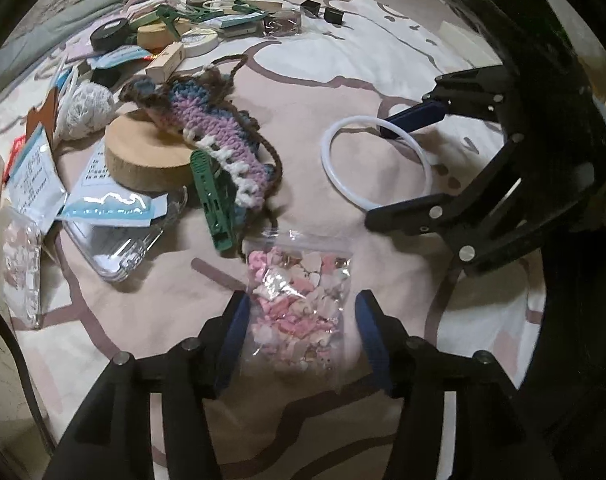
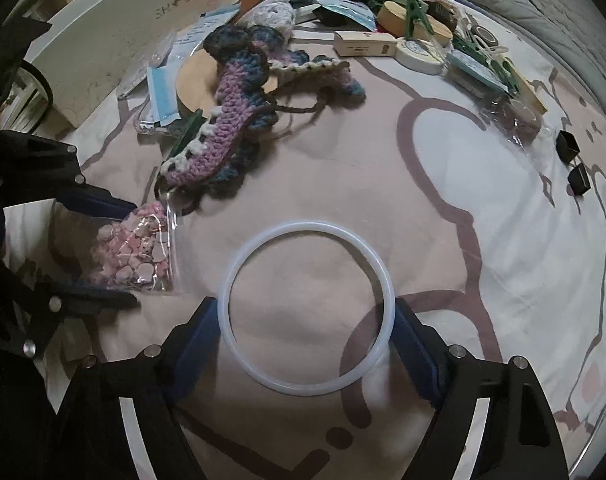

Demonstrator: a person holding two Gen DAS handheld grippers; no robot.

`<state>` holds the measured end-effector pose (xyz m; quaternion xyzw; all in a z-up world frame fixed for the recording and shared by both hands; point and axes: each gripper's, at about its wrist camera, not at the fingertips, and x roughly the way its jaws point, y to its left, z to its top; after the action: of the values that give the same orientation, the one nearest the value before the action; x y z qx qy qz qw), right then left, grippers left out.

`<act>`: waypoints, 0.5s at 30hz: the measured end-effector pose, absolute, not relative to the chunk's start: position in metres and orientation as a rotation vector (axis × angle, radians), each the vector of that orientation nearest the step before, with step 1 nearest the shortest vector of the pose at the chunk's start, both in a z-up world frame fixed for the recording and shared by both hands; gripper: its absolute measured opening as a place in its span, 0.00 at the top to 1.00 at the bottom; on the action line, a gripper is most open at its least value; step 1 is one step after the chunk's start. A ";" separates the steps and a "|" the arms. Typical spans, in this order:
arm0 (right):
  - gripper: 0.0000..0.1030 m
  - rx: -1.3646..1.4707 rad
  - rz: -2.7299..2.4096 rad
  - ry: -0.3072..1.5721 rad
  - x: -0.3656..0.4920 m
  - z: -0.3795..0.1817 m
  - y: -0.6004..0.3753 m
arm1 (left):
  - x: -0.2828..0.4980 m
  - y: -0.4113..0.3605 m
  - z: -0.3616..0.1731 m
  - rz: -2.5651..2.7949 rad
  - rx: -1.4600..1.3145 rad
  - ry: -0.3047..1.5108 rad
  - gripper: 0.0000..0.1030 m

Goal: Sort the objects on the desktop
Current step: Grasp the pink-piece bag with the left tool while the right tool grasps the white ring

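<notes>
A clear zip bag of pink and white bits (image 1: 299, 304) lies on the pink cloth between the open fingers of my left gripper (image 1: 301, 312); it also shows in the right wrist view (image 2: 137, 256), with the left gripper (image 2: 115, 252) around it. A white ring (image 2: 307, 306) lies flat between the open fingers of my right gripper (image 2: 307, 320). In the left wrist view the ring (image 1: 377, 164) sits at the right, with the right gripper (image 1: 383, 172) straddling it. Neither gripper has closed on its object.
A purple and blue crochet piece (image 1: 219, 132) drapes over a wooden disc (image 1: 147, 156) beside a green clip (image 1: 215, 200). Packets and a clear case (image 1: 115, 240) lie left. Tape rolls, clips and scissors crowd the back (image 1: 191, 24). Two black cubes (image 2: 573, 162) sit right. A white box (image 2: 115, 28) stands back left.
</notes>
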<state>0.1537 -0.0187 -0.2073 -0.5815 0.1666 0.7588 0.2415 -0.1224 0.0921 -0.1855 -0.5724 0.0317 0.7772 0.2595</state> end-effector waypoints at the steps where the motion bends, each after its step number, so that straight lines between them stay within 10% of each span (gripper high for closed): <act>1: 0.18 -1.590 2.075 0.453 0.155 -0.207 -0.019 | -0.121 0.096 -0.186 2.114 -1.544 0.119 0.47; 15: 0.18 -1.542 2.081 0.451 0.164 -0.194 -0.020 | -0.131 0.101 -0.187 2.165 -1.542 0.125 0.64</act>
<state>0.1638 -0.0203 -0.1943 -0.5674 0.1659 0.7657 0.2533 -0.1310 0.1008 -0.1874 -0.5629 0.0457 0.7901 0.2382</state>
